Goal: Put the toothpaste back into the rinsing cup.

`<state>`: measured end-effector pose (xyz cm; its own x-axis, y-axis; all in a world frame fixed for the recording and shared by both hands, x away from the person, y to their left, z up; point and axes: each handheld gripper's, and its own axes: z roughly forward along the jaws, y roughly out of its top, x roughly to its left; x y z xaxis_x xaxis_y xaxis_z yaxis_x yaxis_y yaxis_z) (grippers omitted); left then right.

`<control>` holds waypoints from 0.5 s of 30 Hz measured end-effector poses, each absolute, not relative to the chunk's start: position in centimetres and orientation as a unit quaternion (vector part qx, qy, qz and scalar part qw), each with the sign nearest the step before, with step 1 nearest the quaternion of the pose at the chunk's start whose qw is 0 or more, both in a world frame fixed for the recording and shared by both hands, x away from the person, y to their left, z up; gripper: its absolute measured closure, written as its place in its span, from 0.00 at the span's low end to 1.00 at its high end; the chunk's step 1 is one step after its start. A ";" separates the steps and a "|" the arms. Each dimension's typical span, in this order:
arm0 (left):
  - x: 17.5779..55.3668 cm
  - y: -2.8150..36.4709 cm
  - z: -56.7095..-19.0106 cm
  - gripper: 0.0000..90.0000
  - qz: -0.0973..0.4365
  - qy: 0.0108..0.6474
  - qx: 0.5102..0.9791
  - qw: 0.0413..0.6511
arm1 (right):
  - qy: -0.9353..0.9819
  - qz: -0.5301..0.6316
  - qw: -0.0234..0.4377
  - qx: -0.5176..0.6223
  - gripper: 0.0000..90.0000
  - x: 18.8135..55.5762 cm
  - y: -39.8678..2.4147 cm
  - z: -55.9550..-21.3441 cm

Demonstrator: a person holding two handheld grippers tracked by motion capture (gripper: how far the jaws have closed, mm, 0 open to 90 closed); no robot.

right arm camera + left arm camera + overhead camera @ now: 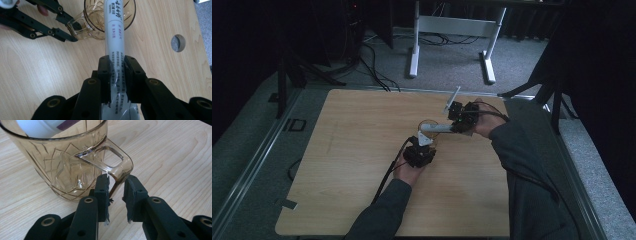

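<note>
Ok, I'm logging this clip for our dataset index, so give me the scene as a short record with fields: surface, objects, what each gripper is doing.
surface: wooden table with a round hole
mug: amber glass mug, upright on the table
tube: white printed tube, its far end over the mug's mouth
left gripper: jaws either side of the mug's handle, gripping it
right gripper: jaws shut on the tube's flat end
</note>
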<state>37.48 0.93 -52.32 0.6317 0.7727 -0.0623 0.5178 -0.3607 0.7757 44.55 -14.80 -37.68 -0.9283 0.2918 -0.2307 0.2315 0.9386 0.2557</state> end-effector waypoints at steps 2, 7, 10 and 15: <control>37.5 0.9 -52.3 0.82 0.158 0.397 0.810 0.402 | 0.976 0.111 0.131 0.134 0.85 44.6 -14.6 -37.7; 37.5 0.9 -52.3 0.82 0.158 0.395 0.811 0.401 | 0.978 0.102 0.128 0.132 0.85 44.8 -14.1 -37.5; 37.4 0.9 -52.3 0.82 0.157 0.394 0.812 0.401 | 0.979 0.094 0.125 0.131 0.85 44.9 -13.8 -37.3; 37.5 0.9 -52.3 0.82 0.157 0.393 0.813 0.401 | 0.980 0.083 0.121 0.132 0.85 45.2 -13.2 -37.3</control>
